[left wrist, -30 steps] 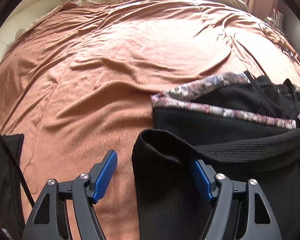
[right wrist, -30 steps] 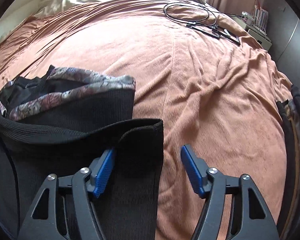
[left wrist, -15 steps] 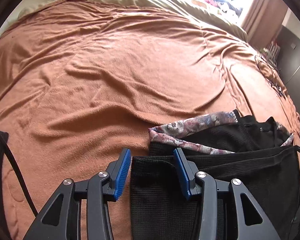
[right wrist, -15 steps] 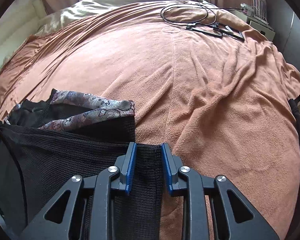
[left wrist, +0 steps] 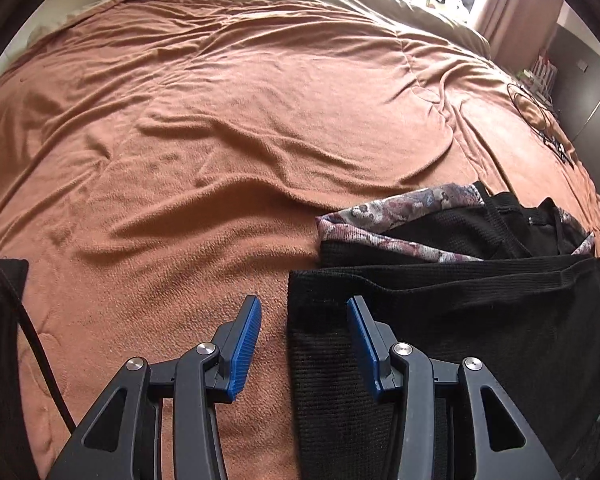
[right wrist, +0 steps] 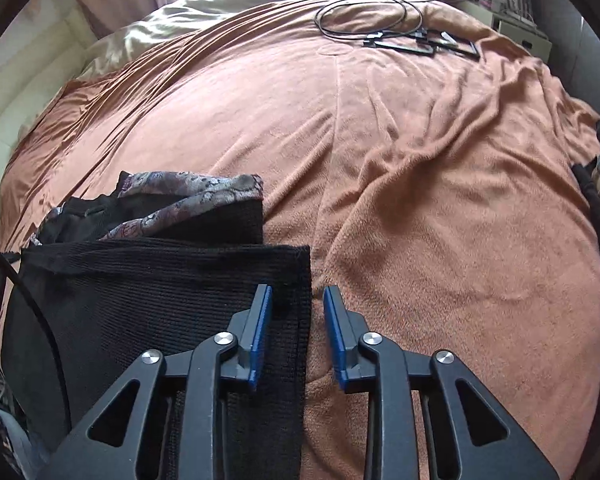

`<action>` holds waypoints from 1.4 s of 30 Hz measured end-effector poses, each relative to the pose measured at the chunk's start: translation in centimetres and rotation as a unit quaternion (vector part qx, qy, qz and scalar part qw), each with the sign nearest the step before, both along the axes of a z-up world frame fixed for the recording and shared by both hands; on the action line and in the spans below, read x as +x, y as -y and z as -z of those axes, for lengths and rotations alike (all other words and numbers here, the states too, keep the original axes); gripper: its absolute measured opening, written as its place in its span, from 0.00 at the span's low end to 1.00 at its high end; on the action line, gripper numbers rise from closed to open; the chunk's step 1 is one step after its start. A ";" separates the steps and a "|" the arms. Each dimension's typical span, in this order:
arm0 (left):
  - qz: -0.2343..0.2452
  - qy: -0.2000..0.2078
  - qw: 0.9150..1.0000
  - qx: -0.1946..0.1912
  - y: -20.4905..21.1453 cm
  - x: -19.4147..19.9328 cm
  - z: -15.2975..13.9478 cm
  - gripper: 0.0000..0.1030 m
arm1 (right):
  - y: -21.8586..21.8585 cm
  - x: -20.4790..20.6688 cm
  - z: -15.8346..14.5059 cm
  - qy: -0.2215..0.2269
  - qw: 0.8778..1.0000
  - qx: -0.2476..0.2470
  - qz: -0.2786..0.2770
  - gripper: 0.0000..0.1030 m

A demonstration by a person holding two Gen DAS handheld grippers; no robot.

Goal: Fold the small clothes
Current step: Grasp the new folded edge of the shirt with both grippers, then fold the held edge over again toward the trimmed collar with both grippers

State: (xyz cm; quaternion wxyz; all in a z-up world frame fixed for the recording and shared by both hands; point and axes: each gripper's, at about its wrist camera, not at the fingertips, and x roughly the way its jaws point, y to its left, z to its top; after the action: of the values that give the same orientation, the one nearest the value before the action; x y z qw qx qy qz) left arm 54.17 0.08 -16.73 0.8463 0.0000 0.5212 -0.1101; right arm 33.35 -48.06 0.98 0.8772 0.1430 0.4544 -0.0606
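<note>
Nearby, cables (right wrist: 384,24) lie clear; both hand-held grippers (left wrist: 302,340) (right wrist: 296,330) gape over black garment (left wrist: 480,320)

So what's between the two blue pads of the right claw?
In the right wrist view, the right claw stands open, and the right edge of the black knit garment lies between its pads, with a strip of bare brown blanket beside it.
</note>
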 end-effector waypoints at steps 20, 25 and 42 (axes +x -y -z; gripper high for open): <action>-0.014 0.010 1.000 -0.001 0.8 0.2 0.3 0.07 | -1.7 2.9 1.1 -0.022 0.999 -0.032 0.007 0.20; -0.034 0.038 0.999 0.003 0.5 -1.1 -2.4 0.06 | -1.9 1.8 -0.5 0.002 0.999 -0.035 0.005 0.05; -0.057 0.132 0.990 0.013 1.6 -1.2 -11.1 0.06 | -2.0 -2.1 -9.3 0.095 0.992 -0.070 0.033 0.04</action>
State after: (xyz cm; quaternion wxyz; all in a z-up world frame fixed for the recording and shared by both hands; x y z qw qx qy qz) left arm 52.92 -1.53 -5.60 0.9126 -0.0039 0.4053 -0.0541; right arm 31.22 -46.02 10.33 0.9218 0.1013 0.3585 -0.1073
